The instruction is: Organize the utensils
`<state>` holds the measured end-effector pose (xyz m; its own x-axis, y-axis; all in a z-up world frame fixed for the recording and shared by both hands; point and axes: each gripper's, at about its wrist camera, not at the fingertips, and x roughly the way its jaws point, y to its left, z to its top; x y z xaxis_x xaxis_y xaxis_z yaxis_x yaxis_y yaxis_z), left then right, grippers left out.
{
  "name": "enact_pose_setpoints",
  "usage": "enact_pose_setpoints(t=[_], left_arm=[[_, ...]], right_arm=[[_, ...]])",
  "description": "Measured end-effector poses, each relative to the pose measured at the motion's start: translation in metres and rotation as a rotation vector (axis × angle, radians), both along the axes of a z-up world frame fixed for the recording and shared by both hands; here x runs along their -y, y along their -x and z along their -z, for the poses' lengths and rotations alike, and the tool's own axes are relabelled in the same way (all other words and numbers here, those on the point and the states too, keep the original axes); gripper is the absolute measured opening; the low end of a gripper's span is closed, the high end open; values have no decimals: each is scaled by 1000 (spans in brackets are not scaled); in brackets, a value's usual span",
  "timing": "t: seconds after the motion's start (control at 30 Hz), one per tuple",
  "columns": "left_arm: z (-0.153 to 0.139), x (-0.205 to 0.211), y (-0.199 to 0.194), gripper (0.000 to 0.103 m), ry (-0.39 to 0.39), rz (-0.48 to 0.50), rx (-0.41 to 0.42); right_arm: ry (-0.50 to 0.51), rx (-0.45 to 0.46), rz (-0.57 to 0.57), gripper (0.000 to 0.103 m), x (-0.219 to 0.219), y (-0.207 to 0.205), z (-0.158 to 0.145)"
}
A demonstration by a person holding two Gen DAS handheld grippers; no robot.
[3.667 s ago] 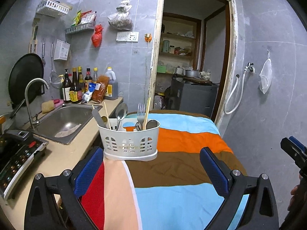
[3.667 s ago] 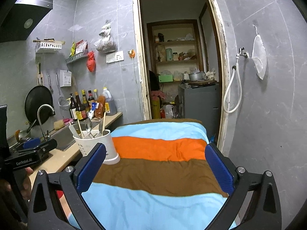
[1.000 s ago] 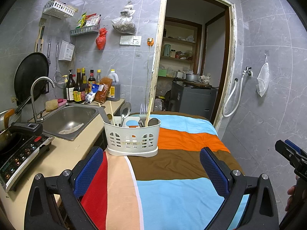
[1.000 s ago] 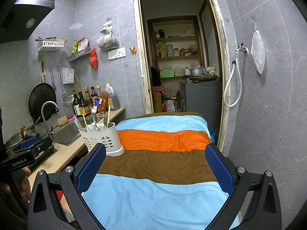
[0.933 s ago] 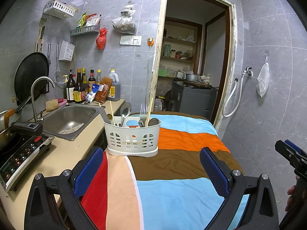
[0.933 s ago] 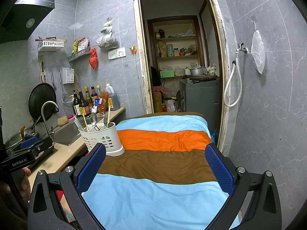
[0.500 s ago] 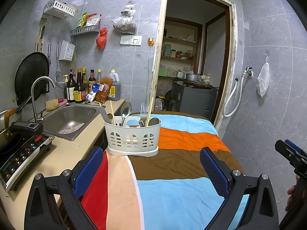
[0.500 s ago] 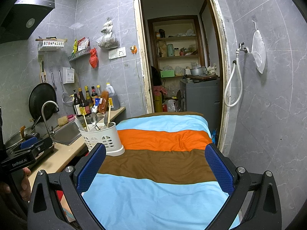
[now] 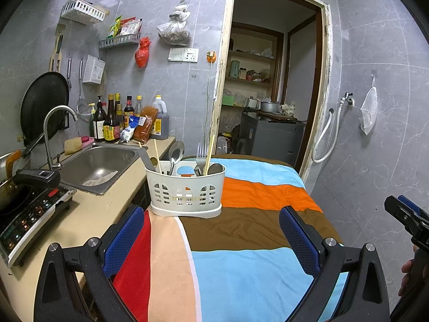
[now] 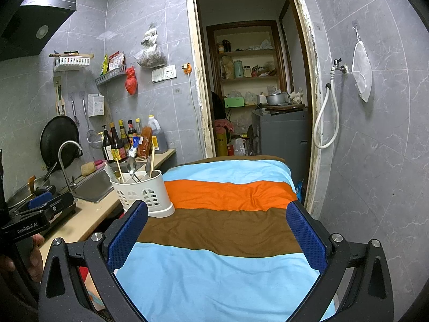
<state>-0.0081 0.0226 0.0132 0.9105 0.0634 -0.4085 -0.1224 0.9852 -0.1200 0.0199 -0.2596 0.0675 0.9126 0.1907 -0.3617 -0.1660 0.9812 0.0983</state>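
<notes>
The white caddy (image 9: pixel 185 193) hides the lower ends of the utensils (image 9: pixel 175 155); bottle labels (image 9: pixel 108 132) are too small to read; the striped cloth (image 9: pixel 241 255) runs off the bottom edge

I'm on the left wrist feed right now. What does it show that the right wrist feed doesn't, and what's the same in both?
Only the left wrist view shows the induction cooker and the caddy's blue inner piece. Only the right wrist view shows the range hood. Both show the white utensil caddy holding spoons, a fork and chopsticks on the striped cloth, the sink, and both grippers open and empty: left gripper, right gripper.
</notes>
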Motion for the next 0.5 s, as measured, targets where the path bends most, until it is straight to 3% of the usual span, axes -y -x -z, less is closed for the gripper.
enact_pose_setpoints(t=[0.5], left_arm=[[1, -1, -10, 101, -3, -7, -14]], right_arm=[[0, -16, -1, 102, 1, 0, 12]])
